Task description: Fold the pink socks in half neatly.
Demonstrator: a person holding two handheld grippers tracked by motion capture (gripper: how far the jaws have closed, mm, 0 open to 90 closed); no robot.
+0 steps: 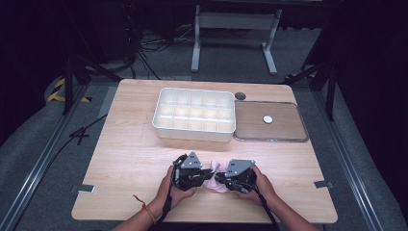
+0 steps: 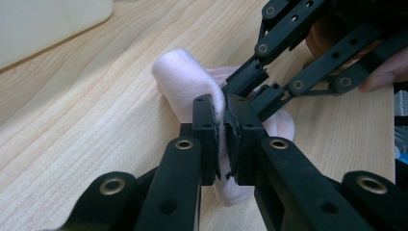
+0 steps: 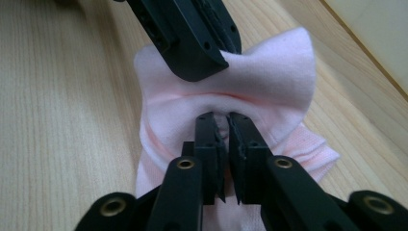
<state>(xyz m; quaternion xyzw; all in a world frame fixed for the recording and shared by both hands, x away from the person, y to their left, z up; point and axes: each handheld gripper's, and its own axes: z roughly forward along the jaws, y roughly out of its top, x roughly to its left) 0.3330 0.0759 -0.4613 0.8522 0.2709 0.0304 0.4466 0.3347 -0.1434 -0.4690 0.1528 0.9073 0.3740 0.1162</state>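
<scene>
Here, near the front edge of the tabletop, a small pink sock lies bunched between the two tools. The left tool is clamped tight on a fold of the fabric; the left gripper view shows its pads squeezed together with a thin layer of pink pinched between them. The right tool comes in from the opposite side, and its jaws stand nearly closed around a gathered ridge of the same sock, though whether the pads truly press on it I cannot tell.

The sock looks light, soft and floppy, likely to sag wherever it is unsupported, so a pinch at a folded edge or cuff should hold best.

The high view adds the white compartment tray and the clear lid beyond; the gripper views reveal the folds and the pinch itself.
</scene>
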